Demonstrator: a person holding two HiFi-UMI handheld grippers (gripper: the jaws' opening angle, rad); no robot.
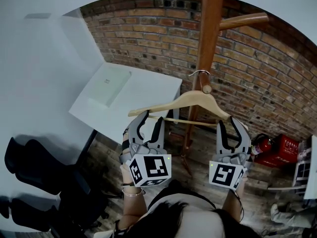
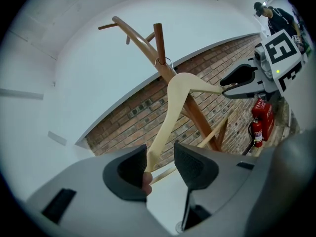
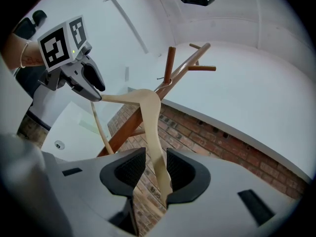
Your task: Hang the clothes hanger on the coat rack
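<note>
Hang step, near its end. Left gripper [image 1: 152, 117] and right gripper [image 1: 230, 122] each straddle one end of the wooden hanger [image 1: 193, 100], jaws apart with a gap showing beside the wood. The hanger sits just in front of the coat rack [image 1: 210, 29], its hook [image 1: 199, 73] apparently over a peg by the pole. Next move, probably: check the hook seats, then back both grippers off. Red box [image 1: 285, 148] on the floor right of the rack, contents not visible.
</note>
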